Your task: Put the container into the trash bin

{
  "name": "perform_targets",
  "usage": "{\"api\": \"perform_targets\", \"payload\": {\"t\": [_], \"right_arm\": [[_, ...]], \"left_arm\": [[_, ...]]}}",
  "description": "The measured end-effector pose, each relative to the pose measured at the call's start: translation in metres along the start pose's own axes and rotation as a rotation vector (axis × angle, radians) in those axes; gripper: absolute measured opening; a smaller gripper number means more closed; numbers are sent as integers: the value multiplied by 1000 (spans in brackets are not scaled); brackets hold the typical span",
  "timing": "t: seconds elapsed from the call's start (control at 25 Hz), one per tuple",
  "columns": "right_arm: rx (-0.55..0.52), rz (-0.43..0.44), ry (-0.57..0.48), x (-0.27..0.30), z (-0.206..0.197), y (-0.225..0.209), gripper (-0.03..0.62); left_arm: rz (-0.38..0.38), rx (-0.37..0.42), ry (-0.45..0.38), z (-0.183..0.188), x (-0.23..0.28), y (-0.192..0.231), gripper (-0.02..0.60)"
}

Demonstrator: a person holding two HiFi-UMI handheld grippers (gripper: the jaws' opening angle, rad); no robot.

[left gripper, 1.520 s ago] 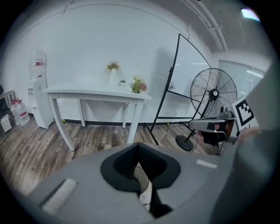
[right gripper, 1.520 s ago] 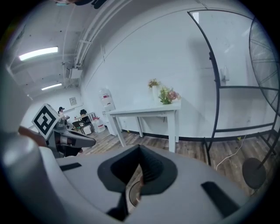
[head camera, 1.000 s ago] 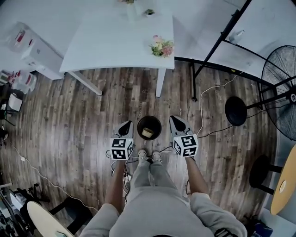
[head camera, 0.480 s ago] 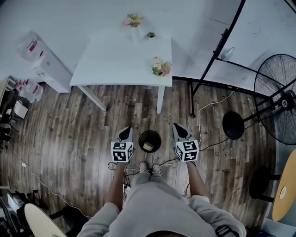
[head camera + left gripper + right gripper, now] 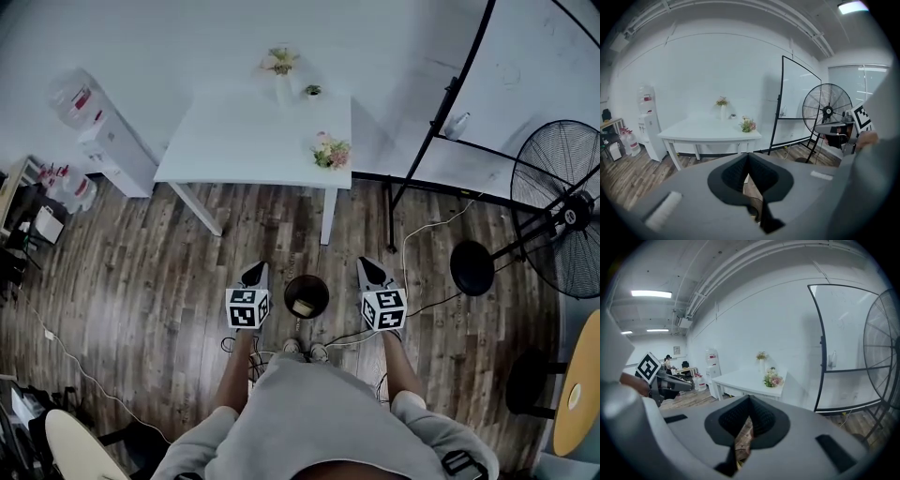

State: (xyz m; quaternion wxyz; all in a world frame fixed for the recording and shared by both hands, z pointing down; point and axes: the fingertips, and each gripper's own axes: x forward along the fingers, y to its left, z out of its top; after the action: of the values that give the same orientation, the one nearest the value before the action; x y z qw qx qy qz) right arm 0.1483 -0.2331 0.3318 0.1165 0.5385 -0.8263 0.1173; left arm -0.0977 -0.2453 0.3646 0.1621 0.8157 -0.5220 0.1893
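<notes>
A round dark trash bin (image 5: 291, 287) stands on the wood floor just ahead of the person's shoes. A pale, boxy container (image 5: 302, 307) lies inside it. My left gripper (image 5: 254, 272) hangs to the bin's left and my right gripper (image 5: 369, 267) to its right, both above the floor and apart from the bin. In the left gripper view the left gripper (image 5: 748, 155) has its jaws closed together with nothing held. In the right gripper view the right gripper (image 5: 749, 397) is likewise shut and empty.
A white table (image 5: 253, 141) with a flower bunch (image 5: 332, 153) and a vase (image 5: 281, 64) stands ahead. A whiteboard stand (image 5: 441, 122), a large fan (image 5: 562, 206) and a black stool (image 5: 472, 267) are at the right. A water dispenser (image 5: 98, 127) is at the left. Cables run across the floor.
Both grippers have lifted away from the bin together, still shut and empty. The bin looks smaller and more of the room shows. The container stays in the bin.
</notes>
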Motion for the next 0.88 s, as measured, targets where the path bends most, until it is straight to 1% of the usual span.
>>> {"api": "perform_targets", "payload": {"t": [0.44,0.88], "right_arm": [[-26,-5,-5,-10,7,4,14],[-24,-13,3,-14,5,1,14]], "left_arm": [[20,-6,-35,11,-13,7,11],[28,-24,-28,3,-18,8,11]]}}
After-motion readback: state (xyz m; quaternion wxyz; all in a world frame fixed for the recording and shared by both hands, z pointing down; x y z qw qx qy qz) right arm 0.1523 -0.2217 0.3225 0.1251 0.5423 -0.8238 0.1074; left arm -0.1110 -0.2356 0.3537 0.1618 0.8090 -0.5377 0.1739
